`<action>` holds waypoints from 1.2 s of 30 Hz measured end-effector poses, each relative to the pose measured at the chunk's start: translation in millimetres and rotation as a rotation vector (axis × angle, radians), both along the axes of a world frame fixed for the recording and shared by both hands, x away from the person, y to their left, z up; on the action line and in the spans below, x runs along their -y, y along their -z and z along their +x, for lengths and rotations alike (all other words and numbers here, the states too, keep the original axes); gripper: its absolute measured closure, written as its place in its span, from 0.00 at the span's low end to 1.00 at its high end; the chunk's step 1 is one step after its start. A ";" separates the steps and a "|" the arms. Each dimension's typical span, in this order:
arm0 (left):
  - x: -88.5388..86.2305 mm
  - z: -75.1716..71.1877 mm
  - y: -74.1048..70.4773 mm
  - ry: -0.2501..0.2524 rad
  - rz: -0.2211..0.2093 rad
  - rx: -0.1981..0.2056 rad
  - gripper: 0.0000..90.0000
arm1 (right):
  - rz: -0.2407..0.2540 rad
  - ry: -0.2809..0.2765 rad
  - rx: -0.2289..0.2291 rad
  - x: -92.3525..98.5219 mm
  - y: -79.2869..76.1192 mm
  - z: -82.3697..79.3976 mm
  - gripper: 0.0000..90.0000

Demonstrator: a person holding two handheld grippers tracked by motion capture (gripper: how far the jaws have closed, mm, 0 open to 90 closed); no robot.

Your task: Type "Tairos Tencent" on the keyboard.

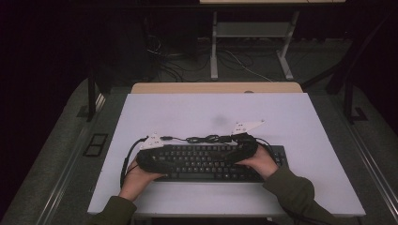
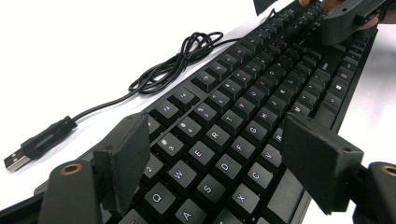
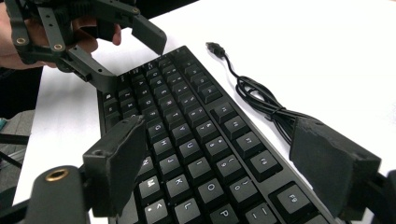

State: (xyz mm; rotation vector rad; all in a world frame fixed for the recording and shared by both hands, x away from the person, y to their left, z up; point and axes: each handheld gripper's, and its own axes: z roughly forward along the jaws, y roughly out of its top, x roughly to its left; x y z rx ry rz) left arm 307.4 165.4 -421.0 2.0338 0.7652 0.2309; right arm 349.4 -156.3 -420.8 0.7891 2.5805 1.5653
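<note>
Keyboard (image 1: 211,163): long axis ran 9 to 3 o'clock beneath us. Left gripper (image 2: 212,163) and right gripper (image 3: 212,163) hovered over opposite ends, jaws apart, empty; neither nearer.

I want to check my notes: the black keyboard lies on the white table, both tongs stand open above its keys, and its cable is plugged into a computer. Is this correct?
Not quite: the cable is not plugged in. The left gripper view shows its USB plug lying free on the white table. The black keyboard and the open left tongs and right tongs above its keys are correct.
</note>
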 end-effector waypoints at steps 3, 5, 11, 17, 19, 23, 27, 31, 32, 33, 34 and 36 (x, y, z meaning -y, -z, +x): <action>-1.8 0.0 0.3 0.003 0.002 -0.001 0.29 | 0.007 0.007 -0.001 1.0 -0.7 0.3 0.20; -2.8 -0.3 0.6 0.006 -0.001 -0.003 0.33 | 0.008 0.012 0.002 1.9 -1.3 0.7 0.20; -5.5 -0.9 1.7 0.019 0.001 -0.004 0.52 | 0.016 0.017 0.004 3.8 -2.7 1.3 0.20; -8.5 -0.3 4.8 0.037 0.009 -0.024 0.75 | 0.018 0.016 0.007 3.9 -3.0 1.5 0.20; -9.1 0.1 5.7 0.042 0.019 -0.030 0.83 | 0.018 0.016 0.005 3.8 -3.0 1.4 0.20; -11.1 1.1 7.1 0.049 0.027 -0.042 0.99 | 0.018 0.015 0.004 3.6 -2.9 1.3 0.20; -10.7 1.4 9.5 0.045 0.036 -0.055 0.99 | 0.018 0.016 0.001 3.1 -2.7 0.9 0.20; -10.1 2.0 11.9 0.050 0.045 -0.061 0.99 | 0.018 0.015 0.000 2.8 -2.6 0.7 0.20; -10.0 2.2 12.4 0.052 0.047 -0.063 0.99 | 0.018 0.014 -0.001 2.7 -2.6 0.6 0.20; -9.4 1.9 12.9 0.050 0.049 -0.068 0.99 | 0.018 0.014 -0.001 2.6 -2.4 0.7 0.20; -9.1 2.0 13.6 0.052 0.050 -0.070 0.99 | 0.018 0.014 -0.001 2.5 -2.3 0.7 0.20; -8.7 2.3 14.6 0.058 0.056 -0.070 0.99 | 0.016 0.014 -0.003 2.4 -1.9 0.7 0.20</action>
